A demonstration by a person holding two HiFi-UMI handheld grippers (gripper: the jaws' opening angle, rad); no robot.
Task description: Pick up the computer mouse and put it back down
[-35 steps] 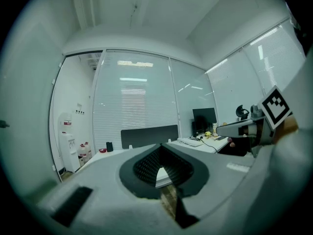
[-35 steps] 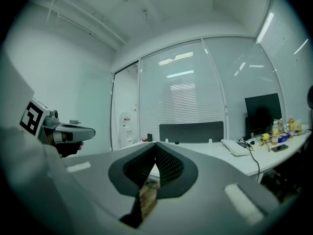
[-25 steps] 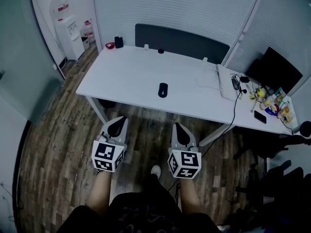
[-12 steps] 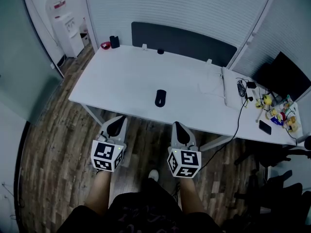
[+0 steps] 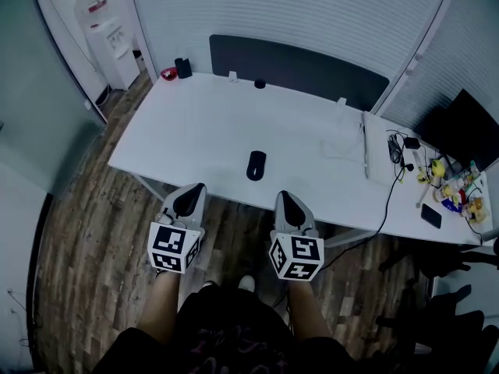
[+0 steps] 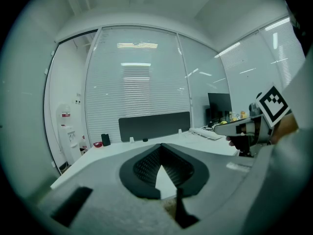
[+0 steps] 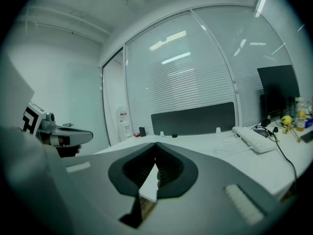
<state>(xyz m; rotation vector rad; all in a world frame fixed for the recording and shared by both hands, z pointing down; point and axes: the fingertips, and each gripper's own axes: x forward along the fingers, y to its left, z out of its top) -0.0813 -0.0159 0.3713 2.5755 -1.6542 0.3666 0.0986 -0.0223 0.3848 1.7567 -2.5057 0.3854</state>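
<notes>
Across the upper half of the head view stretched the white worktop, its near edge just ahead of both tongs. The left tongs and right tongs hung side by side about at that edge, mostly over the wooden floor. Each had its jaws pressed together, with nothing between them. The computer mouse lay flat on the worktop near its front edge, at about one o'clock from the left tongs and eleven o'clock from the right, apart from both. By my reading, nothing of the task was done: reaching, opening, gripping, lifting and setting down all remained.
</notes>
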